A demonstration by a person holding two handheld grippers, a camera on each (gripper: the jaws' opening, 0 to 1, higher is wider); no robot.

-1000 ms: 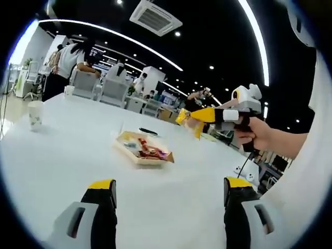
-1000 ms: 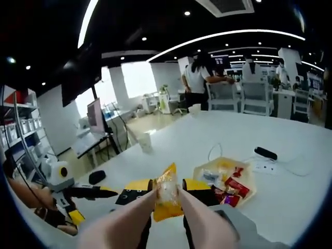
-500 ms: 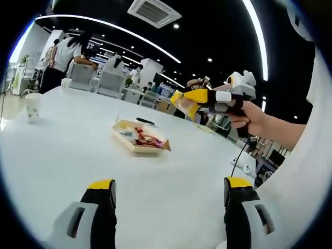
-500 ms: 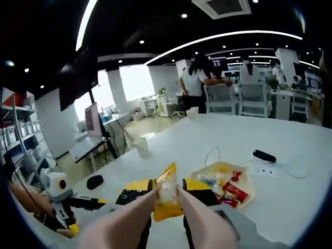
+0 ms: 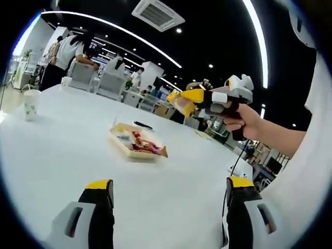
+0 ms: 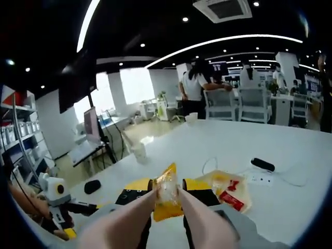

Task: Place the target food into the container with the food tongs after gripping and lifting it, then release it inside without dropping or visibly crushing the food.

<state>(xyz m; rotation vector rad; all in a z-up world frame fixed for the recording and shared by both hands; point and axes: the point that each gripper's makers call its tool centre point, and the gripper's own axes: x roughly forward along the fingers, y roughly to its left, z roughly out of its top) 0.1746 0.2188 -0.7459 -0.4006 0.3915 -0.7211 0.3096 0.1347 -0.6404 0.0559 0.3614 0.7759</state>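
In the right gripper view, my right gripper (image 6: 167, 193) is shut on pale food tongs (image 6: 136, 215), and the tongs pinch a yellow snack packet (image 6: 166, 199) held in the air. Below and to the right lies a shallow tray (image 6: 208, 179) with several wrapped snacks. In the left gripper view, the right gripper (image 5: 203, 97) enters from the right, above and right of the tray (image 5: 127, 153), carrying the packet (image 5: 182, 104). My left gripper (image 5: 168, 188) stands open over the white table with nothing between its jaws; it also sits low at the left as the left gripper (image 6: 57, 199).
A paper cup (image 5: 30, 102) stands at the table's left, the same cup (image 6: 139, 152) sitting beyond the packet. A black object (image 6: 263, 164) and a white power strip (image 6: 258, 179) with a cable lie past the tray. People stand by chairs at the far end.
The right gripper has risen and moved left over the table with the packet still pinched in the tongs. My left gripper stays open and low.
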